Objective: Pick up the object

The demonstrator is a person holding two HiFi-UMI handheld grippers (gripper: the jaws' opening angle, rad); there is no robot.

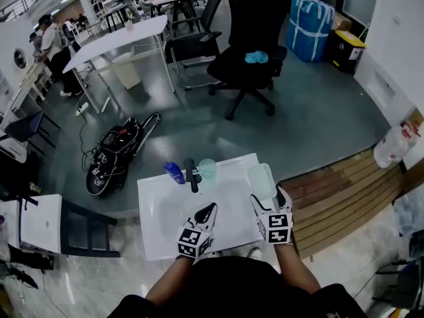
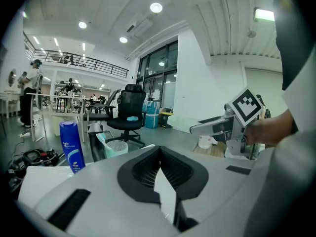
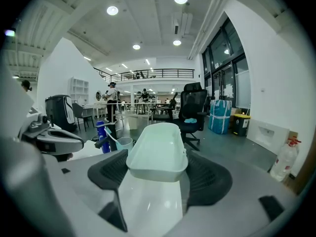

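Mint-green tub [image 3: 157, 152] sits at the right edge of the white surface [image 1: 159, 217], and your right gripper [image 1: 265, 197] has its jaws closed against the two side walls of the tub's near end. You hold only that end, so the long far part will probably want to droop: grip firmly and raise it straight up, level. Your left gripper [image 1: 211, 207] hangs empty with its jaws together; keep it away from the blue bottle [image 1: 174, 172], or bring it under the far end.
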